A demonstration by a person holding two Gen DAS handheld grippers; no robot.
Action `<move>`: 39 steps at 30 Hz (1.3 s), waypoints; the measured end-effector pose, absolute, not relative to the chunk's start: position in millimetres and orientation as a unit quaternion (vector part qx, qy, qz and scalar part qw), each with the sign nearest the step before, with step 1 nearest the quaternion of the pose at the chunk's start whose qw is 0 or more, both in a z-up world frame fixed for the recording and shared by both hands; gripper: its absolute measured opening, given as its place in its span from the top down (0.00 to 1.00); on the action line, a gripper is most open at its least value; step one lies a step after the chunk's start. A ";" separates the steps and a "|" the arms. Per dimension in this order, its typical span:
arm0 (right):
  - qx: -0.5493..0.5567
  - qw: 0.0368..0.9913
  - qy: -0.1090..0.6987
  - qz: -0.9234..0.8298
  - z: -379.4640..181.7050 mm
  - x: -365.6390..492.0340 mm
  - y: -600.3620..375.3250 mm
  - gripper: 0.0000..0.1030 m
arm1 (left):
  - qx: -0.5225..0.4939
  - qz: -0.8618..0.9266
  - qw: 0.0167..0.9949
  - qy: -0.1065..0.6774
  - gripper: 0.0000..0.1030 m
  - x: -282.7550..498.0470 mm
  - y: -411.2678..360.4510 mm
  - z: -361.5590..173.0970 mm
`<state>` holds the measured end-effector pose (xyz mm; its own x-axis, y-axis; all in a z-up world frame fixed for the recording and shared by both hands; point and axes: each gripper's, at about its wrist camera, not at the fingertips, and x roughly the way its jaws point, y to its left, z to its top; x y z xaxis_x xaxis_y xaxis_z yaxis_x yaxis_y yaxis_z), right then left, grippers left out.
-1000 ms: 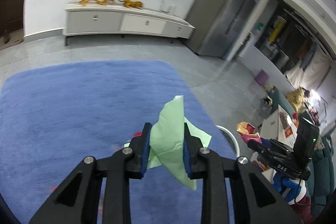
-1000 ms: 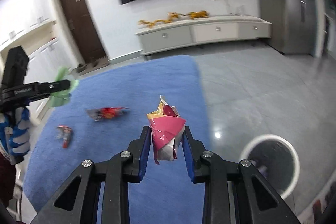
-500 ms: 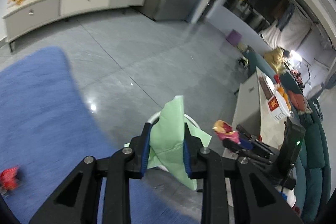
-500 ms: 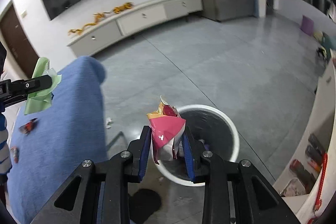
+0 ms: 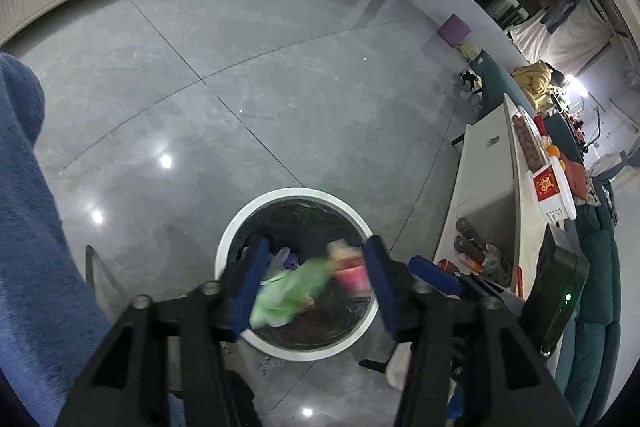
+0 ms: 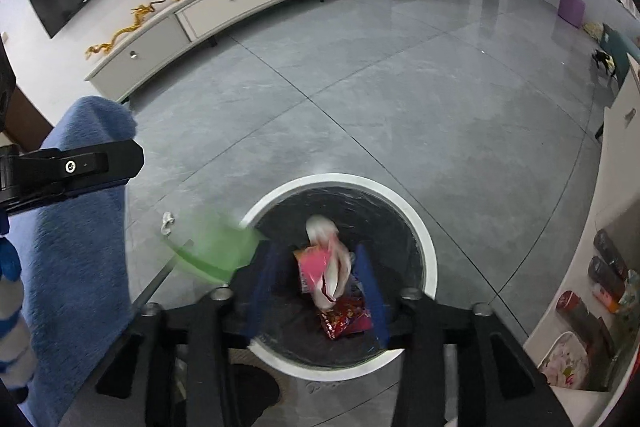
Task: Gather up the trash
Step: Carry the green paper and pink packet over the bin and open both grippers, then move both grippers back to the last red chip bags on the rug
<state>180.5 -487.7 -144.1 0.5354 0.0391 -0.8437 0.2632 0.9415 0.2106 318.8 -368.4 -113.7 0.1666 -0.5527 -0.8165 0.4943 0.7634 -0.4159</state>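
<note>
Now | both tongs (image 5: 314, 277) (image 6: 316, 285) agape | green paper (image 5: 288, 289), pink wrapper (image 6: 316, 263) blurred over bin (image 6: 424, 239)

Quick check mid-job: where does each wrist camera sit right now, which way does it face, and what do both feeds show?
Left wrist: on the left gripper, facing down into the white bin; own open fingers, green paper falling.
Right wrist: on the right gripper, facing down into the bin; own open fingers, pink wrapper falling.
Shared: bin, paper, wrapper, blue rug.
</note>
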 end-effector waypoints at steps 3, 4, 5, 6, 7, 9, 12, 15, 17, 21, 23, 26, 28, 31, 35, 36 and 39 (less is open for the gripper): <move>0.160 0.862 0.476 -0.070 -144.5 175.7 -490.1 0.58 | -0.032 -0.344 0.761 0.549 0.51 317.2 -371.8 -118.5; 0.159 0.862 0.476 -0.071 -143.3 175.5 -489.7 0.58 | -0.032 -0.343 0.765 0.544 0.51 314.3 -370.2 -116.8; 0.157 0.863 0.474 -0.074 -141.5 172.1 -488.9 0.58 | -0.032 -0.342 0.768 0.540 0.51 312.7 -365.7 -114.6; 0.158 0.864 0.472 -0.075 -140.0 170.4 -488.2 0.58 | -0.032 -0.340 0.774 0.533 0.51 308.5 -362.8 -111.4; 0.162 0.866 0.467 -0.076 -136.8 166.4 -487.5 0.58 | -0.031 -0.337 0.781 0.525 0.51 303.7 -359.0 -107.0; 0.171 0.871 0.454 -0.077 -129.0 157.9 -486.8 0.58 | -0.029 -0.328 0.797 0.507 0.51 294.0 -348.2 -95.4; 0.180 0.878 0.436 -0.078 -116.3 145.6 -482.6 0.58 | -0.027 -0.318 0.818 0.479 0.51 276.0 -326.5 -78.6; 0.184 0.887 0.418 -0.073 -98.9 131.0 -473.3 0.56 | -0.020 -0.307 0.831 0.463 0.51 255.5 -302.3 -63.3; 0.179 0.892 0.409 -0.068 -87.7 123.3 -464.5 0.54 | -0.007 -0.301 0.838 0.455 0.51 244.1 -287.9 -55.4; 0.163 0.906 0.386 -0.052 -57.9 106.2 -439.7 0.54 | 0.009 -0.279 0.858 0.430 0.51 213.3 -245.1 -35.7; 0.157 0.914 0.372 -0.042 -42.2 97.8 -425.7 0.53 | 0.005 -0.269 0.863 0.428 0.51 203.6 -225.2 -29.8; 0.144 0.922 0.358 -0.026 -23.2 89.9 -404.4 0.52 | -0.003 -0.247 0.874 0.419 0.51 186.4 -184.9 -21.5; 0.137 0.927 0.348 -0.012 -10.2 84.1 -389.0 0.51 | -0.011 -0.232 0.882 0.411 0.51 173.1 -151.5 -16.7; 0.122 0.934 0.337 0.008 5.9 76.2 -365.9 0.49 | -0.018 -0.206 0.891 0.404 0.51 155.7 -104.8 -15.5; 0.099 0.939 0.328 0.036 22.8 71.2 -334.1 0.47 | -0.037 -0.166 0.903 0.394 0.40 139.0 -32.1 -13.4; 0.093 0.939 0.327 0.044 26.5 70.8 -325.5 0.46 | -0.039 -0.153 0.908 0.387 0.39 135.0 -11.8 -11.6; 0.076 0.940 0.326 0.068 33.2 72.1 -301.1 0.44 | -0.036 -0.118 0.919 0.374 0.37 127.3 42.4 -9.4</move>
